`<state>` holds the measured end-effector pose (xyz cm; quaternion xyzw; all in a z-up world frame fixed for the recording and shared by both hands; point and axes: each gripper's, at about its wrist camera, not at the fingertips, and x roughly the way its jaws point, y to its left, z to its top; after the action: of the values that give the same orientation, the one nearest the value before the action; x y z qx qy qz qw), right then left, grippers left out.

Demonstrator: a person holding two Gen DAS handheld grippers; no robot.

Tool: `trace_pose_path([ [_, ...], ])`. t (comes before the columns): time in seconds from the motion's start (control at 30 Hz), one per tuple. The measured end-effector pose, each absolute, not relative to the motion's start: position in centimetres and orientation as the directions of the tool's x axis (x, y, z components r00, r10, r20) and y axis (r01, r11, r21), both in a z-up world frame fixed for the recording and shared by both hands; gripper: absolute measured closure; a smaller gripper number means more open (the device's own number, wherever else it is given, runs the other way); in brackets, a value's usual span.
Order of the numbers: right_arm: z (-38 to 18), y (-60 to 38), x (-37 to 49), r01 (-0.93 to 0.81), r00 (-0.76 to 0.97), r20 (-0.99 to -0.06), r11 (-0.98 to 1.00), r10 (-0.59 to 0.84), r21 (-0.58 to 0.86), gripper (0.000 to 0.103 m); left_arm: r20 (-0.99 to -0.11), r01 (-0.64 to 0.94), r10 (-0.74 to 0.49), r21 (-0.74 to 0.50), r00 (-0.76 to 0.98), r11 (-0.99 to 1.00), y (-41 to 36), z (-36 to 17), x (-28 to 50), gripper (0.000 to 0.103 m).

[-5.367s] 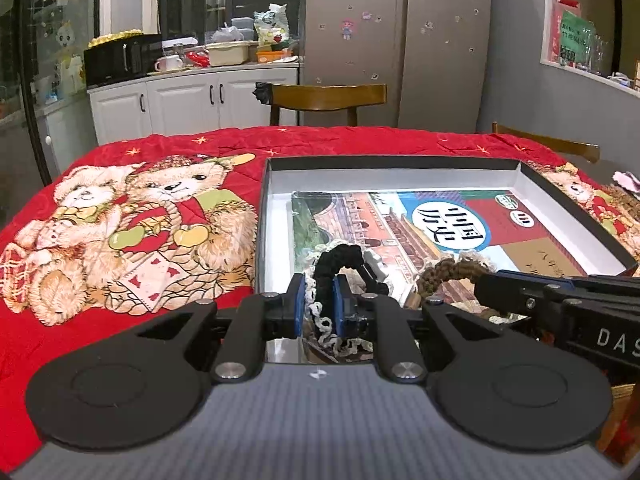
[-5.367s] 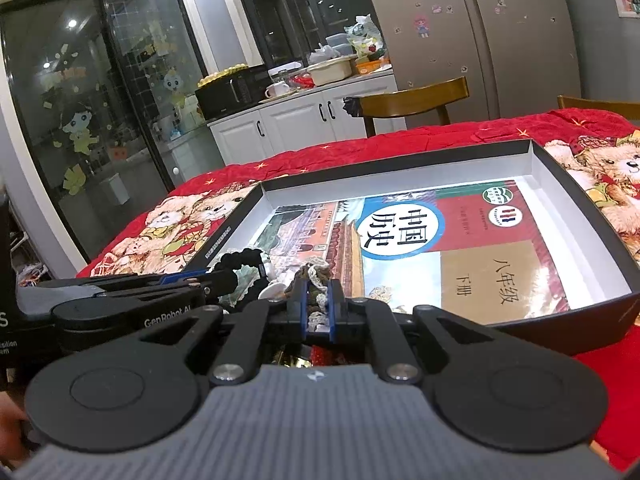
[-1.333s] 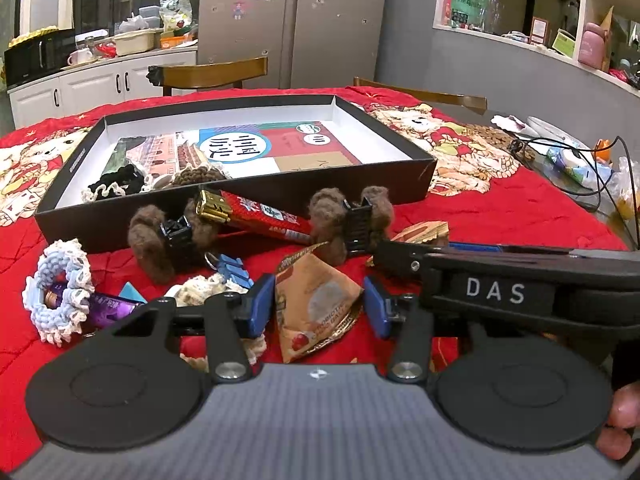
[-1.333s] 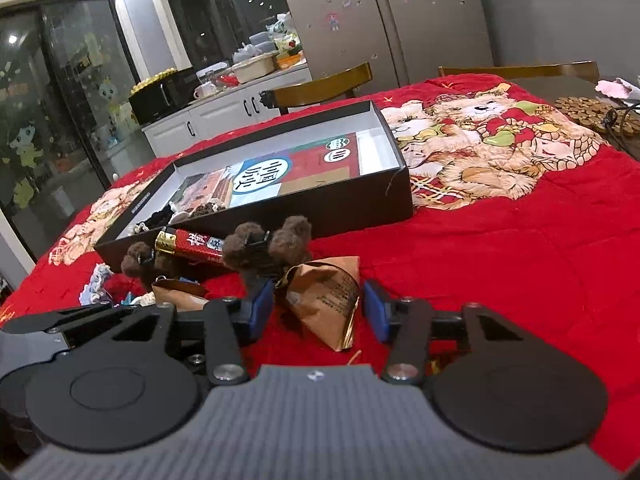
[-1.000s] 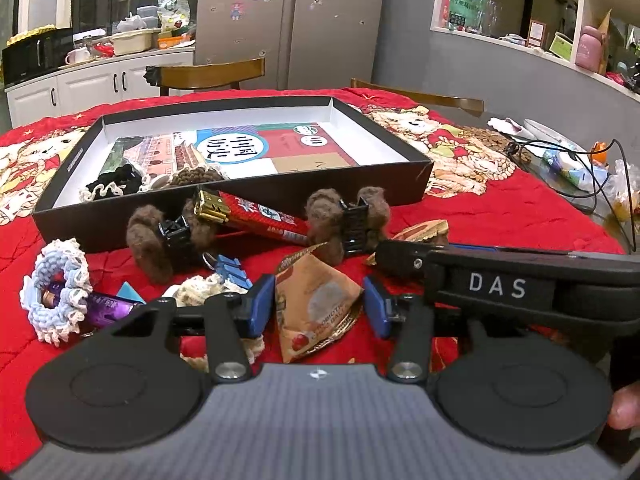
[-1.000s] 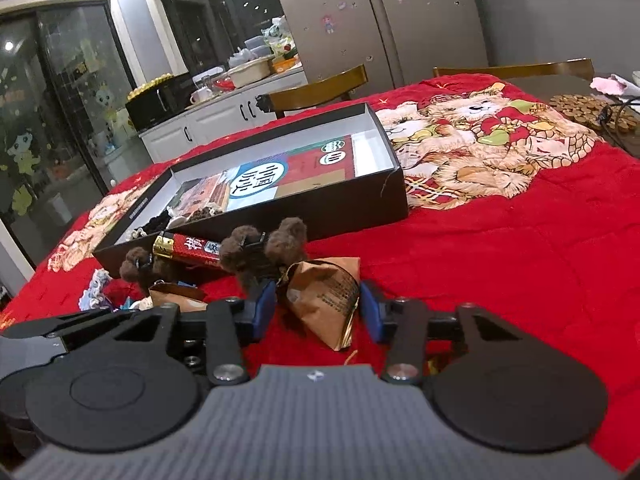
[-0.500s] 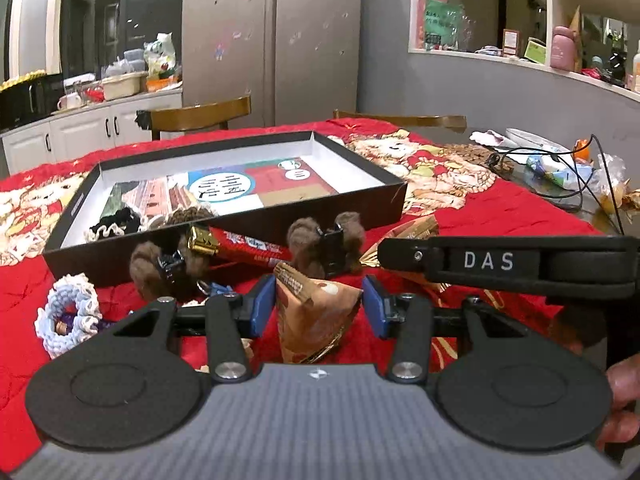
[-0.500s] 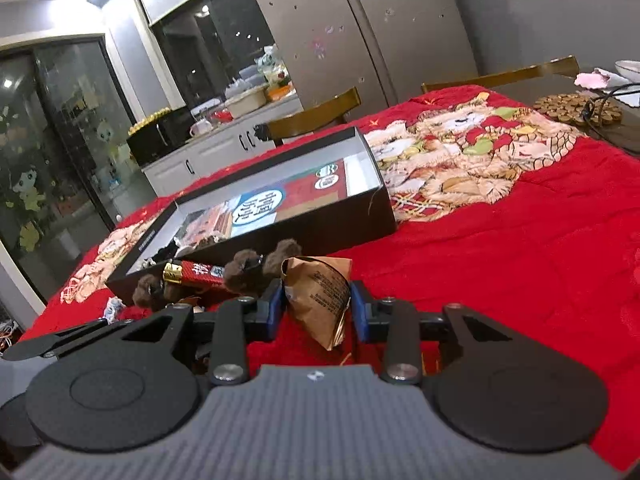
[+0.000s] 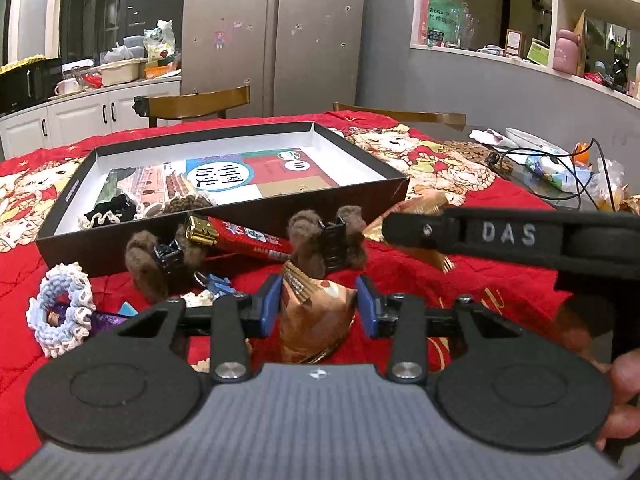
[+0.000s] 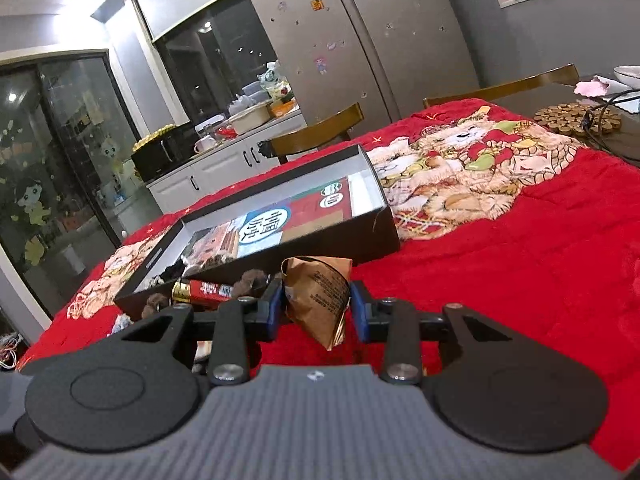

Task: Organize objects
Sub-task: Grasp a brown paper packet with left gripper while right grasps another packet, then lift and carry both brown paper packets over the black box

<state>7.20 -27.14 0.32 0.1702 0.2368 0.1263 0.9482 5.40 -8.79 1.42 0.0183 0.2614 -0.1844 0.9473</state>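
Observation:
My left gripper (image 9: 318,306) has a brown snack packet (image 9: 316,312) between its blue pads; the jaws are still closing and both pads touch it. In the right wrist view my right gripper (image 10: 316,304) is shut on a second brown packet (image 10: 318,292), which hangs clear of the red cloth. Beyond both stands a black box (image 9: 80,248) with a textbook (image 9: 248,172) and dark hair ties (image 9: 108,210) inside. A red snack bar (image 9: 244,236) leans on the box's front wall between two brown fuzzy hair claws (image 9: 160,256).
A blue and white crocheted scrunchie (image 9: 60,308) and a blue clip (image 9: 216,284) lie left of my left gripper. The other tool's black body (image 9: 500,236) crosses the right side. Chairs (image 9: 192,102) stand behind the table. Cables and clutter (image 9: 560,172) sit far right.
Both pairs of pads have narrowed from wide around the packets to pressing on them. Both views have tipped upward a little, and the right packet has left the cloth.

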Motion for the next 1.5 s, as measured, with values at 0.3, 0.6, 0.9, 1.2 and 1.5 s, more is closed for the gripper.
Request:
trace_pose_path([
  [0.3, 1.5, -26.6, 7.8, -0.154, 0.862, -0.402, 0.915, 0.308, 0.372, 0.064, -0.514, 0.359, -0.349, -0.084, 0.784, 0.929, -8.7, 1.3, 5.7, 0.066],
  [0.6, 3.9, -26.1, 9.6, -0.196, 0.853, -0.389, 0.904, 0.349, 0.380, 0.064, -0.478, 0.358, -0.357, -0.094, 0.803, 0.929, -8.4, 1.8, 5.2, 0.066],
  [0.9, 5.2, -25.1, 10.4, -0.214, 0.862, -0.369, 0.909, 0.348, 0.358, 0.064, -0.428, 0.322, -0.340, -0.116, 0.837, 0.939, -7.2, 2.9, 5.1, 0.066],
  [1.2, 6.0, -24.8, 11.3, -0.213, 0.876, -0.344, 0.911, 0.338, 0.353, 0.064, -0.340, 0.250, -0.269, -0.099, 0.901, 0.963, -5.4, 4.0, 5.7, 0.066],
  [1.5, 7.5, -24.3, 13.2, -0.243, 0.886, -0.308, 0.913, 0.347, 0.329, 0.064, -0.274, 0.141, -0.157, -0.079, 0.949, 0.987, -3.5, 4.7, 7.7, 0.066],
])
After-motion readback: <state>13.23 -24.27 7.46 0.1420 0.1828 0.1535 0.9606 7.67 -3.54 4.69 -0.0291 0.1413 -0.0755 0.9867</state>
